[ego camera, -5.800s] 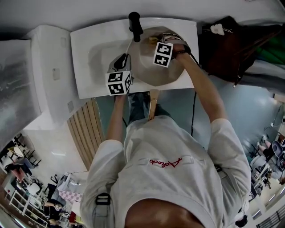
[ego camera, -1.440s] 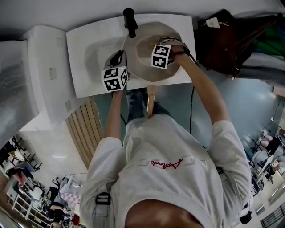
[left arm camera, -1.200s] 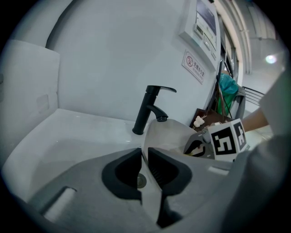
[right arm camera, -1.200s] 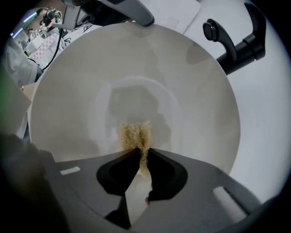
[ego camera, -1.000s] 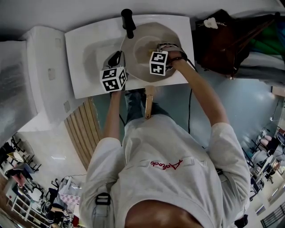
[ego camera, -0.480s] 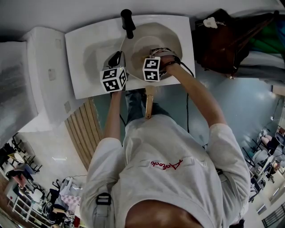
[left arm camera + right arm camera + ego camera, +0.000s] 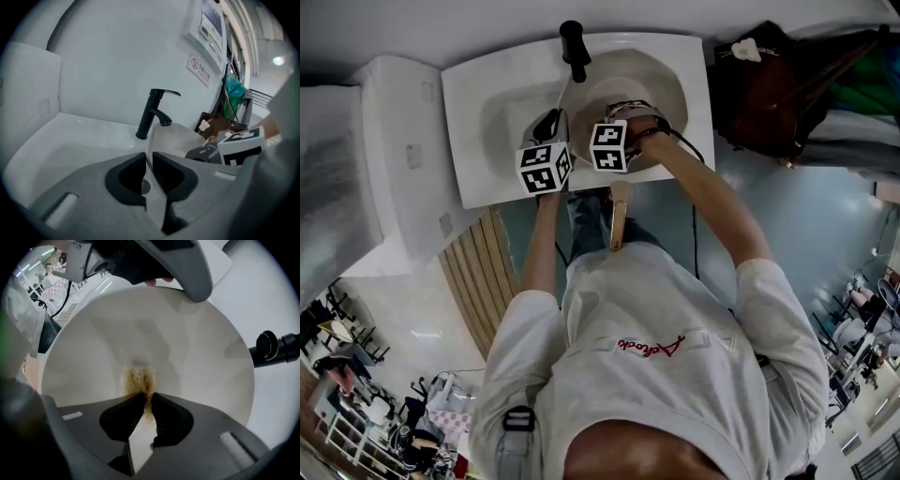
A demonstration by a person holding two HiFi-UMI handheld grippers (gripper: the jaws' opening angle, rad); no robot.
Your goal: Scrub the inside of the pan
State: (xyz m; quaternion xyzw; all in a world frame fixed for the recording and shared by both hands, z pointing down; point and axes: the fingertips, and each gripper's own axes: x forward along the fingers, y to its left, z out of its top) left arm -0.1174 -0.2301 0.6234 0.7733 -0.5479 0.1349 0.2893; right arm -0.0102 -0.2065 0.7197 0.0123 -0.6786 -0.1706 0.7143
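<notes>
A cream pan (image 7: 661, 80) lies tilted in the white sink (image 7: 492, 103), its wooden handle (image 7: 618, 220) sticking out over the front edge. My left gripper (image 7: 149, 157) is shut on the pan's thin rim (image 7: 148, 154) at its left side. In the right gripper view, my right gripper (image 7: 146, 397) points down into the pan (image 7: 187, 348) and is shut on a tan scrub pad (image 7: 138, 378) that presses on the pan's inner surface. From the head, the right gripper's marker cube (image 7: 609, 147) hides its jaws and sits close to the left one (image 7: 546, 167).
A black tap (image 7: 574, 47) stands at the sink's back edge, right above the pan's far rim. A white cabinet (image 7: 394, 159) adjoins the sink on the left. A dark bag (image 7: 787, 84) lies to the right. The sink drain (image 7: 146, 187) shows behind the left jaws.
My right gripper has slid the scrub pad leftward and toward the pan's near side, ending close to the left gripper. The left gripper and pan have stayed put.
</notes>
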